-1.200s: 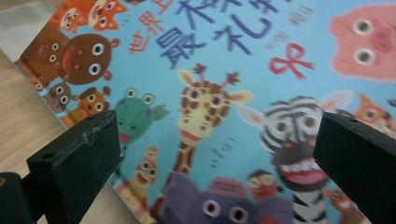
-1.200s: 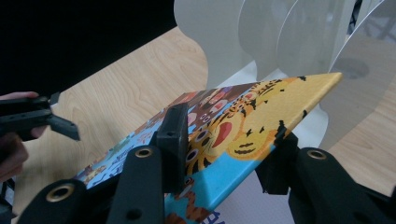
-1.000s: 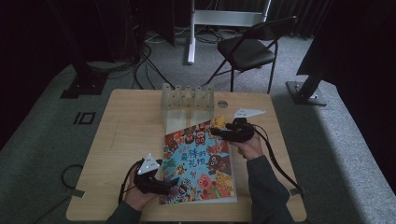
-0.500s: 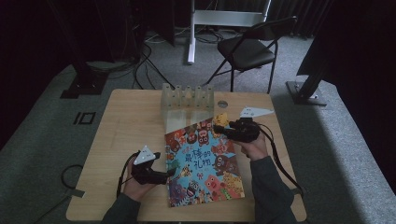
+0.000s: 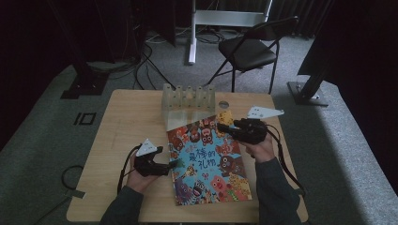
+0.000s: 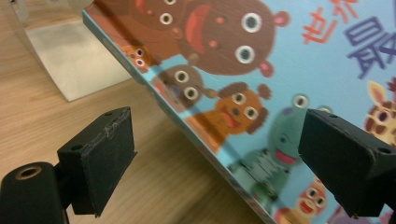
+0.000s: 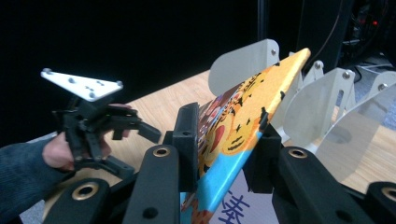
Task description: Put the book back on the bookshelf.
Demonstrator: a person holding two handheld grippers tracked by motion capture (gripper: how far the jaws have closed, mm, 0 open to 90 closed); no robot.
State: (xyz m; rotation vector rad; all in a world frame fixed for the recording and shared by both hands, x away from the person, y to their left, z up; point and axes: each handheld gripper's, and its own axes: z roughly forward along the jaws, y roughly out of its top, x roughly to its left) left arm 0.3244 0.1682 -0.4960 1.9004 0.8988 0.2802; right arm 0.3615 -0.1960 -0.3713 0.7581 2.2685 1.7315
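Note:
A picture book (image 5: pixel 209 159) with cartoon animals on its cover lies on the wooden table (image 5: pixel 122 122). My right gripper (image 5: pixel 223 127) is at its far right corner. In the right gripper view the right gripper (image 7: pixel 224 140) is shut on that corner of the book (image 7: pixel 252 98), which tilts up off the table. My left gripper (image 5: pixel 176 165) points at the book's left edge. Its jaws have just been closing but stand wide. In the left gripper view the left gripper (image 6: pixel 224 149) straddles the edge of the book (image 6: pixel 261 70) without pressing on it.
A clear plastic rack (image 5: pixel 187 98) with upright dividers stands at the table's far edge, just beyond the book; its dividers (image 7: pixel 322 98) rise right behind the lifted corner. A black folding chair (image 5: pixel 248 49) and cables lie on the floor beyond the table.
The right gripper has risen with the book's far corner, and the book has turned a little. The left gripper has slid from the book's near left part to beside its left edge.

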